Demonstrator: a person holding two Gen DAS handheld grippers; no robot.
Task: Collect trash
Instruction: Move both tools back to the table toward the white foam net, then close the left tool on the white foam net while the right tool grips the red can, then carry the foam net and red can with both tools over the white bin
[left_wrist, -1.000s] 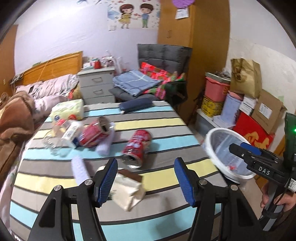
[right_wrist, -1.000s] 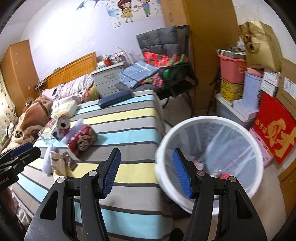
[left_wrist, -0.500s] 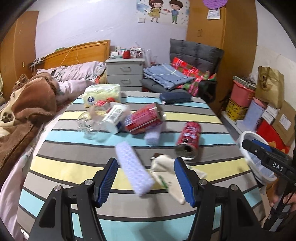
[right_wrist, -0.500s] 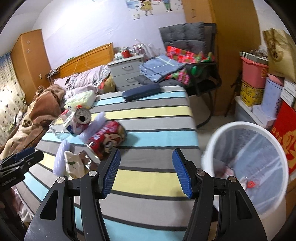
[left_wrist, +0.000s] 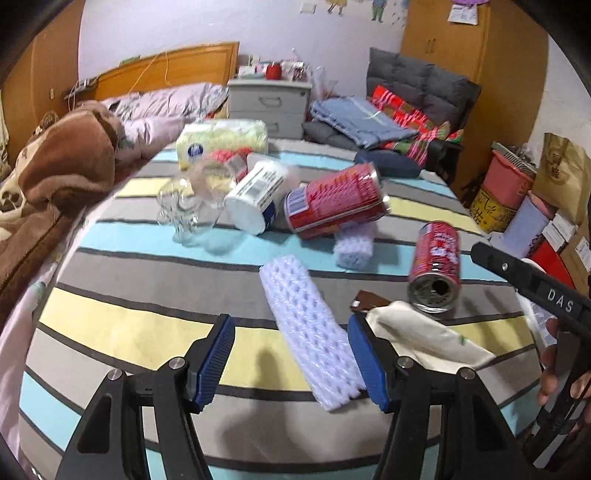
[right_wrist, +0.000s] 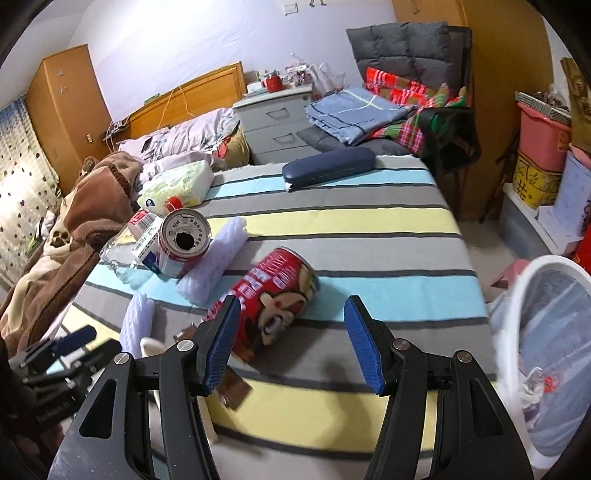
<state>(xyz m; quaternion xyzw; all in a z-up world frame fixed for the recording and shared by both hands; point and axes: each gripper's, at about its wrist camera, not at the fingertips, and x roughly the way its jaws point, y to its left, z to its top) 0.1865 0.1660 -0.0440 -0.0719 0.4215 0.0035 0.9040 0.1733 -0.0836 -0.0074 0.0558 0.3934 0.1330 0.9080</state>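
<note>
Trash lies on a striped table (left_wrist: 122, 314). A white foam sleeve (left_wrist: 310, 328) lies between the fingers of my open left gripper (left_wrist: 291, 358). A cream paper bag (left_wrist: 424, 339) lies just right of it. A red can (left_wrist: 437, 266) lies beyond, also in the right wrist view (right_wrist: 273, 295), just in front of my open right gripper (right_wrist: 291, 343). A second red can (left_wrist: 336, 201), a white bottle (left_wrist: 258, 195), a clear plastic bottle (left_wrist: 188, 206) and another foam sleeve (left_wrist: 354, 243) lie farther back. The white trash bin (right_wrist: 554, 350) stands at the right.
A tissue pack (left_wrist: 221, 138) and a dark blue case (right_wrist: 328, 168) lie at the table's far end. A bed with brown blanket (left_wrist: 62, 166) is left. A chair with clothes (right_wrist: 388, 107) and stacked boxes (right_wrist: 539, 162) stand behind and right.
Both grippers have swung left, away from the bin and over the table. The left one has come down around the white foam sleeve; the right now faces the near red can.
</note>
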